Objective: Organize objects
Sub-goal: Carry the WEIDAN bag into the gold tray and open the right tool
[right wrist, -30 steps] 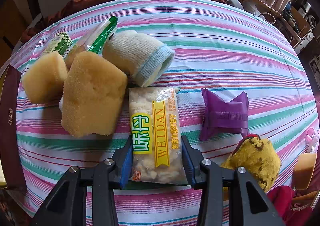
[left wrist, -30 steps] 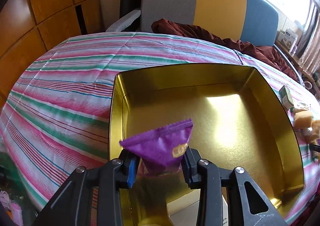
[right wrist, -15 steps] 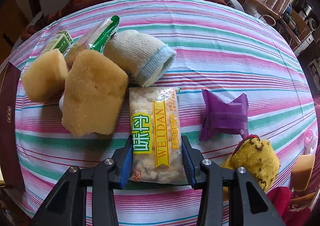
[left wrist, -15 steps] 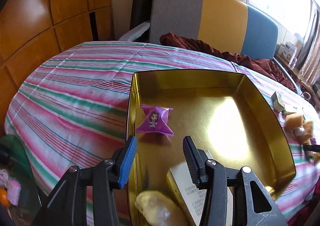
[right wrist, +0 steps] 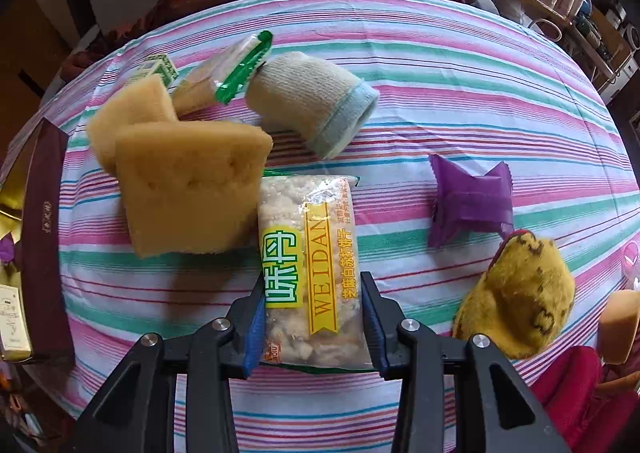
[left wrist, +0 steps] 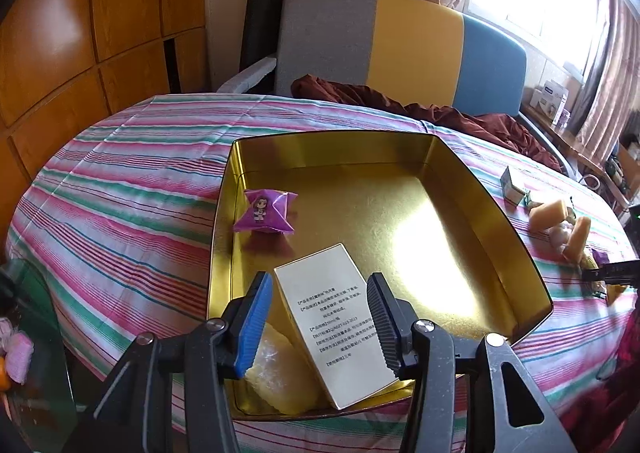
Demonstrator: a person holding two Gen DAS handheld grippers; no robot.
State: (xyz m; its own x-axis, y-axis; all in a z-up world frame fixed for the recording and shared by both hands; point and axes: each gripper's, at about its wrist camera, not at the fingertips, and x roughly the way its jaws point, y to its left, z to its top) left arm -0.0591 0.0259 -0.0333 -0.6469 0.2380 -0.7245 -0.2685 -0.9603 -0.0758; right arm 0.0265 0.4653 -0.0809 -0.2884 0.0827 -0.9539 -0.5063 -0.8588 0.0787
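A gold tin (left wrist: 520,245) lies open on the striped tablecloth. Inside it are a purple candy packet (left wrist: 266,211) by the left wall, a cream box (left wrist: 336,329) and a pale wrapped piece (left wrist: 280,377) at the near edge. My left gripper (left wrist: 318,281) hovers open above the cream box and holds nothing. In the right wrist view, my right gripper (right wrist: 312,289) has its jaws closing on a clear snack packet (right wrist: 308,253) with a yellow label. Its pads press on the packet's near end.
Around the snack packet lie a big sponge (right wrist: 188,189), a smaller sponge (right wrist: 128,121), a rolled sock (right wrist: 316,101), a green-ended packet (right wrist: 228,73), a small green box (right wrist: 158,69), another purple packet (right wrist: 470,205) and a yellow plush item (right wrist: 520,293). The tin's maroon side (right wrist: 42,233) is at the left.
My left gripper opened and let go of the purple candy packet, which now lies in the tin; the gripper drew back. The right gripper tightened on the snack packet, and the big sponge shifted.
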